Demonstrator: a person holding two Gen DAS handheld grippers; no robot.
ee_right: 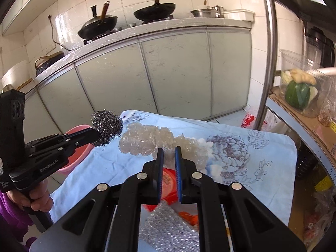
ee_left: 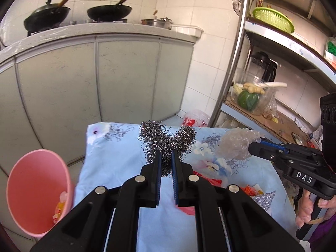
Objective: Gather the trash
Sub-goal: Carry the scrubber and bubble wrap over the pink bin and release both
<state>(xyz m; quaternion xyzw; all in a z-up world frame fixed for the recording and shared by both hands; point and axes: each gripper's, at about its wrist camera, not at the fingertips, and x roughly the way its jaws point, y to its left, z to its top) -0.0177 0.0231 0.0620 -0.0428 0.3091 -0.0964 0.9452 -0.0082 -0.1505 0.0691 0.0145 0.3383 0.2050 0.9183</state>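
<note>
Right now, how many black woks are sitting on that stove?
2. One wok sits on the left burner with a ladle in it; the other wok sits on the burner to its right, beside the steel pots. None seems hidden.

"DAS" is read in white letters on the right gripper (ee_left: 255,145), on its black body; "GenRobot.AI" is printed in white along the side of the left gripper (ee_right: 95,135); other labels on the shelf goods are too blurred to be read.

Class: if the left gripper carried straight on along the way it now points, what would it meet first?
Probably the far part of the floral cloth, beyond the steel-wool scourer its jaws hold; if it clears that edge, the cabinet doors behind. Depth is unclear.
</note>
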